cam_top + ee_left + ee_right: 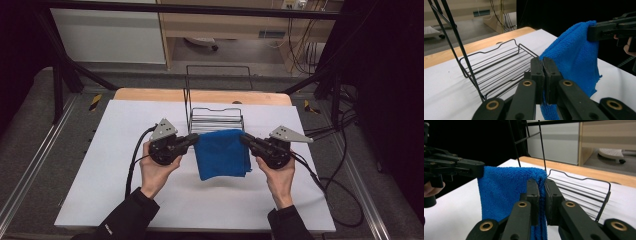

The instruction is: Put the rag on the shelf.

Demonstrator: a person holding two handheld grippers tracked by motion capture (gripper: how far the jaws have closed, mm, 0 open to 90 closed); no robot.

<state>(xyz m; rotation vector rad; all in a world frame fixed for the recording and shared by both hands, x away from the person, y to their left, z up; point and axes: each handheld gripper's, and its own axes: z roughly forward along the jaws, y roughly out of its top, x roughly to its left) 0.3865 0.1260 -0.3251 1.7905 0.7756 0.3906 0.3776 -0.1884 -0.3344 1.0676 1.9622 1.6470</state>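
White tabletop (pixel 150 200); black wire rack (pixel 216 120); fuzzy blue cloth (pixel 221 154) clamped between left gripper (pixel 192 139), right gripper (pixel 246 138).

From the high view I get even, fairly bright light from overhead on the white bench (pixel 125 190), with no glare off it. A soft, faint shadow lies on the bench under the blue cloth (pixel 222 152). The left and right margins of the scene fall into near black, and the far floor sits dimmer and greyish. The picture is a little soft overall, fine detail smeared. In the left gripper view, my near tongs (pixel 543 80) look sharp enough, while the far background is hazy and its right half is dark. In the right gripper view, the cloth's weave reads crisp; the far left is black, the far wall bright.
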